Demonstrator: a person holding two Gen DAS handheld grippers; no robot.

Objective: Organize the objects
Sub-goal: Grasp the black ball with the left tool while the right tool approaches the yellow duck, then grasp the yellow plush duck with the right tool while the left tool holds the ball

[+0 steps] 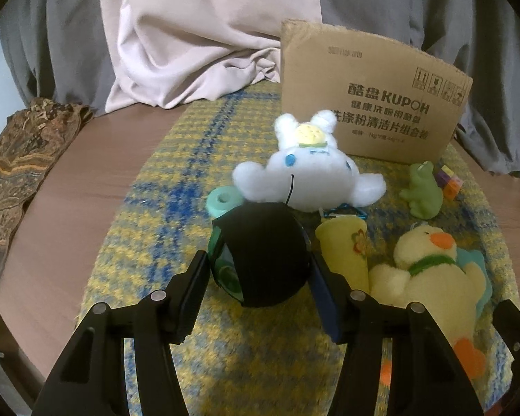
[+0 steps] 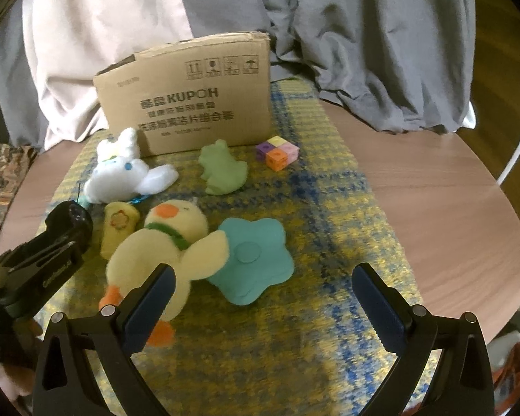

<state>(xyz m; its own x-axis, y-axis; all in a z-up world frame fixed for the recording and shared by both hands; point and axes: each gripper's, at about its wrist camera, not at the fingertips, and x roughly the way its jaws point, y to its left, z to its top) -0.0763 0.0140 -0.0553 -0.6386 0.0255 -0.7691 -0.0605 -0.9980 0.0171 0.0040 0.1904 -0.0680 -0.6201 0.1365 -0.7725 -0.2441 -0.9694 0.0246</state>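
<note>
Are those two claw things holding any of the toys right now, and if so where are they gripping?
The left gripper clamps a round black object with a green side across its middle, one finger on each side. The right gripper is open and empty.

You face a round brown wooden table [image 2: 450, 208] covered by a yellow-and-blue woven cloth [image 2: 329, 208]. Behind it hang grey drapes [image 2: 364, 34] and pale pink fabric [image 1: 197, 34]; the light is dim.

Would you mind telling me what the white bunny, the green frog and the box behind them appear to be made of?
White bunny: plush fabric, judging by its fuzzy, fluffy pile.
Green frog: matte and smooth-surfaced, with no visible pile; possibly felt or soft rubber, hard to say.
Box: brown corrugated cardboard, matte, with printed black text and a ragged top edge.
</note>
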